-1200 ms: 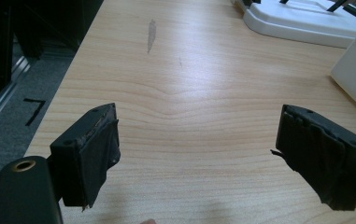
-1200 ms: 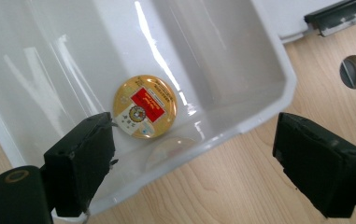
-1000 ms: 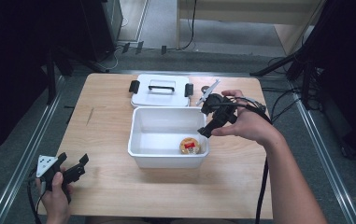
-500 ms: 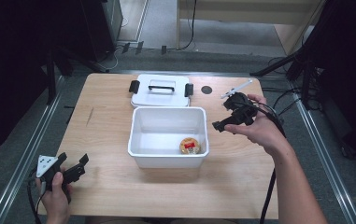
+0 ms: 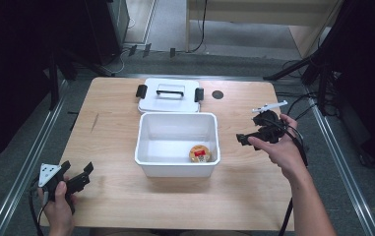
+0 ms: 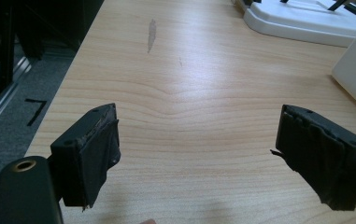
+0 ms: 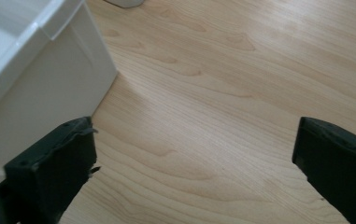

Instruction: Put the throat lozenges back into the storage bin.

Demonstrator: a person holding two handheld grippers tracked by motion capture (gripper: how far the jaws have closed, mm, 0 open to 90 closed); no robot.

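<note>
Snack cup (image 5: pixel 201 153) in bin (image 5: pixel 177 165), grippers apart.

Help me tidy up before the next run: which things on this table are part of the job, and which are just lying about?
Job:
white bin
small round container inside it
white lid behind the bin

Lying about:
black disc beside the lid

Two hand-held black grippers, bare forearms

Left gripper (image 5: pixel 75 178) carries a grey three-cornered plate with small holes; right gripper (image 5: pixel 254 132) has a pale one on its far side. Black cables trail from both. Jaws are blocky, with screw holes and frayed black padding.
</note>
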